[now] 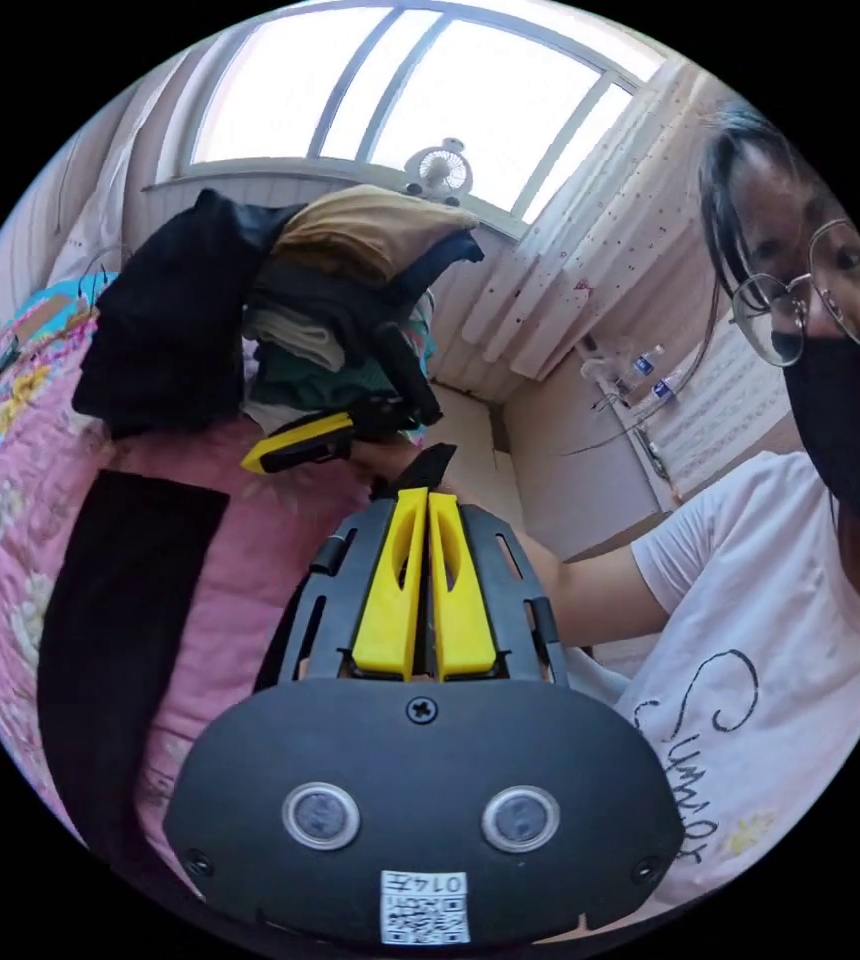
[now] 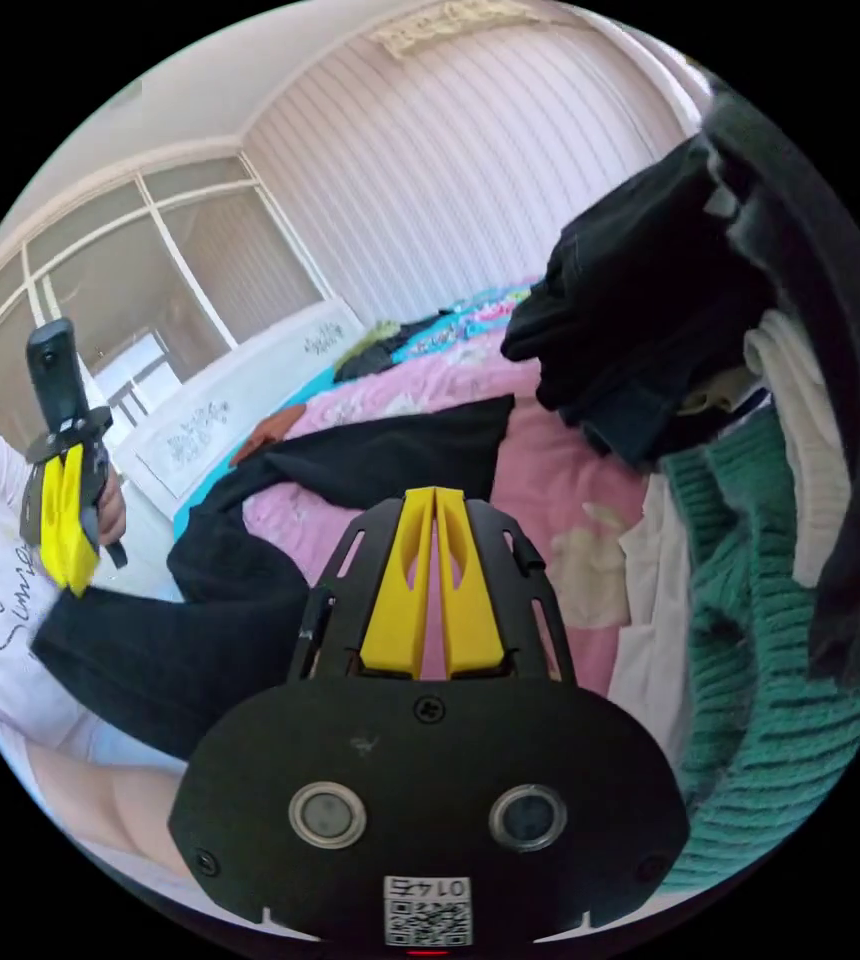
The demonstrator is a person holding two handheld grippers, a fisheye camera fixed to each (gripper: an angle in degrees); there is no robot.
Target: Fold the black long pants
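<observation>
Left gripper [image 1: 427, 497]: yellow jaws pressed together with nothing between them, pointing toward the far edge of the bed; in the right gripper view it shows again [image 2: 70, 580], held up in a hand [image 2: 108, 512] beside the person's white shirt, jaws together and tips pointing down at the dark cloth.
Right gripper [image 2: 435, 493]: jaws closed on each other, empty, hovering over the pink cover; in the left gripper view it appears [image 1: 295, 443] just beside the clothes pile.
Black pants [image 2: 250, 540]: spread flat across the bed — one long stretch runs toward the pile, the other end hangs off the near edge by the person. In the left gripper view a long black strip [image 1: 110, 640] lies on the cover.
Bed cover [image 2: 550, 480]: pink, with flowers.
Clothes pile [image 1: 330, 290]: heaped on the bed — black, tan and dark pieces, a green knit [image 2: 760, 640] and something white.
Window [image 1: 420, 80]: bright, behind the pile, a small fan [image 1: 440, 170] on its sill.
</observation>
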